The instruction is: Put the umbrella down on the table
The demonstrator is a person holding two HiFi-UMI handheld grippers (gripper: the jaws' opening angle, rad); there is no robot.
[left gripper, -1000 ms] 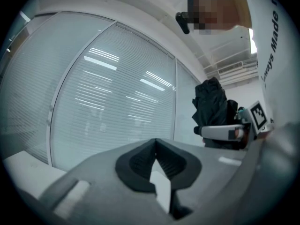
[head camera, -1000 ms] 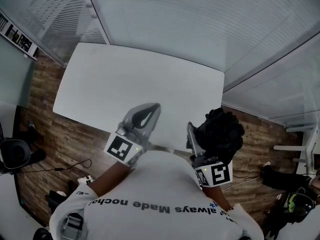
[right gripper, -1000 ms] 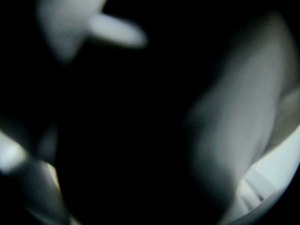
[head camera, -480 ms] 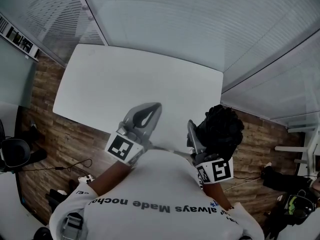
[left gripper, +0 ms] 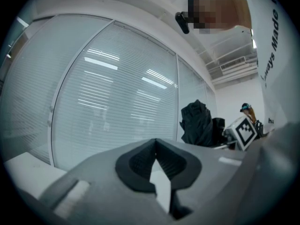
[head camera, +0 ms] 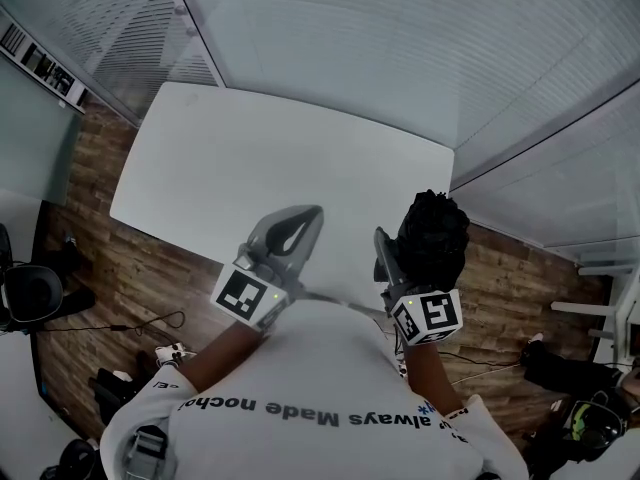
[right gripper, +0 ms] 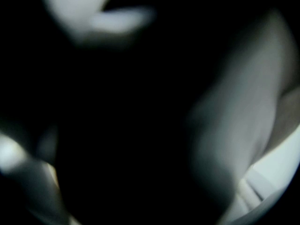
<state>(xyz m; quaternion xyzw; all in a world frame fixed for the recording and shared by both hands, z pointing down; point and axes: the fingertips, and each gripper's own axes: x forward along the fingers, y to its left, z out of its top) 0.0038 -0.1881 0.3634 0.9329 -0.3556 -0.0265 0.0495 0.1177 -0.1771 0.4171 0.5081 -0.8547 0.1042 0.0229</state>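
The umbrella [head camera: 432, 240] is a black, folded, crumpled bundle. My right gripper [head camera: 402, 258] is shut on it and holds it in the air at the near right corner of the white table [head camera: 260, 168]. Its dark cloth [right gripper: 131, 125] fills the right gripper view, where one grey finger [right gripper: 234, 125] shows beside it. The left gripper view shows the umbrella [left gripper: 197, 123] off to the right. My left gripper [head camera: 308, 213] hangs over the table's near edge with its jaws together and nothing between them [left gripper: 157, 146].
Glass walls with blinds [head camera: 400, 48] close in the table's far and right sides. Wooden floor [head camera: 100, 258] lies to the left and right, with a black office chair [head camera: 30, 296] and cables at the left and dark bags [head camera: 590, 413] at the lower right.
My right gripper has carried the umbrella down and a little left, nearer the table's corner. The left gripper has stayed where it was.
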